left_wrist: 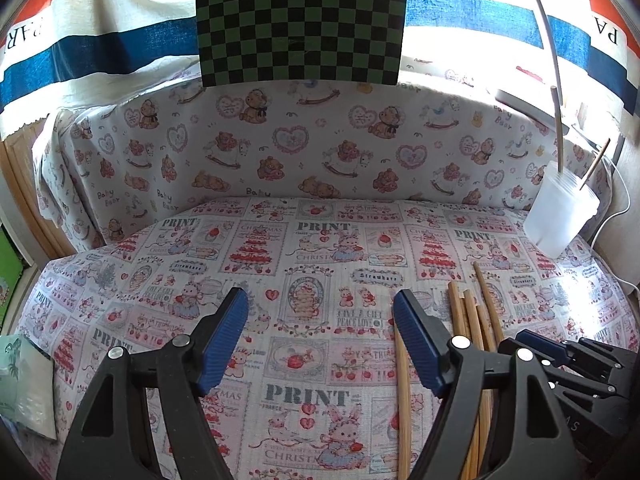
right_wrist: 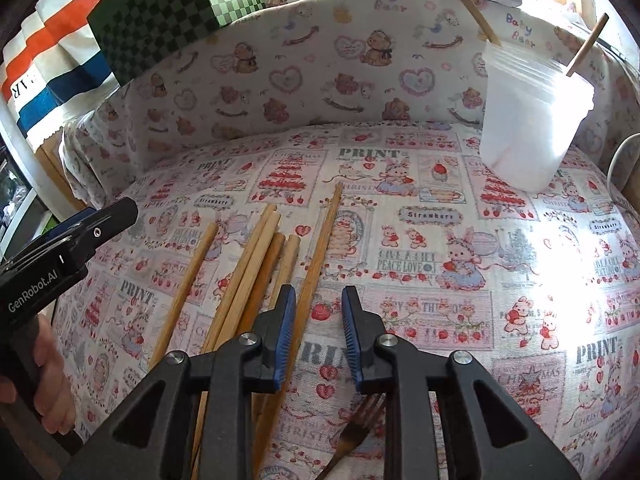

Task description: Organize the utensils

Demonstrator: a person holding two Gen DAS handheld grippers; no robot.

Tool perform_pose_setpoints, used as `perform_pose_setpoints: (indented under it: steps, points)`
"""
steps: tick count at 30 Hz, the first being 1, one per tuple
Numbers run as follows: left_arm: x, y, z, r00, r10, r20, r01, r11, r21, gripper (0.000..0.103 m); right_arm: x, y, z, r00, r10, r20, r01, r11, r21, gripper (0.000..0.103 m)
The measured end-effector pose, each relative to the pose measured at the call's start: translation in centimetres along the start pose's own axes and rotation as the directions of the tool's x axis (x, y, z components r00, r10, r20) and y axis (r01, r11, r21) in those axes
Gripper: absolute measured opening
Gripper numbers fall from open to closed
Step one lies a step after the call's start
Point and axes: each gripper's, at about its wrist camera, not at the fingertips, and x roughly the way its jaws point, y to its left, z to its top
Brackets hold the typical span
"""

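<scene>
Several wooden chopsticks (right_wrist: 256, 264) lie loose on the printed tablecloth. My right gripper (right_wrist: 318, 312) hangs just over them, open by a narrow gap. One long chopstick (right_wrist: 322, 240) runs on the cloth under that gap, close to the left pad, and nothing is pinched. A dark fork (right_wrist: 354, 424) lies below the gripper's base. My left gripper (left_wrist: 320, 320) stands wide open over bare cloth, left of the chopsticks (left_wrist: 472, 320). One chopstick (left_wrist: 402, 400) lies beside its right finger. A translucent cup (right_wrist: 528, 120) at the back right holds sticks upright.
The cup (left_wrist: 560, 216) stands by the table's right edge, near a white cable (left_wrist: 616, 216). A bear-print cloth wall (left_wrist: 304, 148) closes the back, with a green checkered board (left_wrist: 300, 28) above it. A hand (right_wrist: 52, 380) holds the left gripper (right_wrist: 80, 240).
</scene>
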Motion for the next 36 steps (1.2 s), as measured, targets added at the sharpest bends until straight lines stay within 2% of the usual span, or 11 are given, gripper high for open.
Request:
perform_pose_setpoints:
  steps: [3, 7, 10, 12, 17, 22, 25, 27, 30, 33, 36]
  points:
    - [0.1, -0.2, 0.0, 1.000, 0.007, 0.000, -0.007, 1.000, 0.013, 0.073, 0.0, 0.9, -0.2, 1.000, -0.001, -0.025, -0.001, 0.998, -0.064, 0.024]
    - [0.8, 0.1, -0.1, 0.990, -0.127, -0.068, 0.124, 0.991, -0.040, 0.073, 0.0, 1.7, -0.4, 0.999, -0.010, -0.033, 0.006, 0.995, -0.104, 0.024]
    - [0.6, -0.4, -0.2, 0.995, -0.085, -0.047, 0.084, 0.996, -0.018, 0.073, 0.2, 2.6, -0.9, 0.998, -0.055, 0.010, 0.056, 0.987, -0.149, 0.024]
    - [0.6, -0.5, -0.2, 0.997, -0.061, -0.040, 0.061, 0.998, -0.009, 0.073, 0.3, 3.1, -1.0, 0.997, -0.078, 0.018, 0.080, 0.981, -0.176, 0.013]
    - [0.8, -0.3, -0.2, 0.992, -0.114, -0.058, 0.112, 0.993, -0.034, 0.073, -0.1, 0.2, -0.2, 1.000, 0.031, -0.002, -0.031, 0.999, -0.019, 0.007]
    - [0.5, -2.9, -0.7, 0.972, -0.212, -0.103, 0.218, 0.975, 0.049, 0.074, -3.7, -3.4, 1.1, 0.983, 0.109, 0.147, -0.127, 0.985, 0.119, 0.007]
    - [0.4, -5.0, -1.3, 0.979, -0.173, -0.106, 0.186, 0.975, 0.123, 0.073, -5.9, -5.1, 1.6, 0.962, 0.132, 0.238, -0.175, 0.969, 0.173, 0.007]
    - [0.4, -5.5, -1.5, 0.985, -0.143, -0.096, 0.154, 0.980, 0.127, 0.065, -6.8, -5.8, 1.8, 0.955, 0.111, 0.276, -0.168, 0.967, 0.191, 0.007]
    - [1.0, -5.5, -1.6, 0.969, -0.198, -0.146, 0.213, 0.972, 0.098, 0.056, -7.1, -5.7, 2.2, 0.954, 0.055, 0.294, -0.113, 0.976, 0.184, 0.007]
    - [1.9, -5.5, -1.8, 0.955, -0.225, -0.194, 0.244, 0.966, 0.082, 0.048, -6.5, -5.9, 2.5, 0.961, 0.069, 0.268, -0.125, 0.972, 0.198, 0.007]
    - [2.1, -6.4, -2.3, 0.970, -0.158, -0.186, 0.189, 0.969, 0.158, 0.047, -6.3, -5.7, 2.3, 0.962, 0.076, 0.262, -0.128, 0.974, 0.188, 0.007]
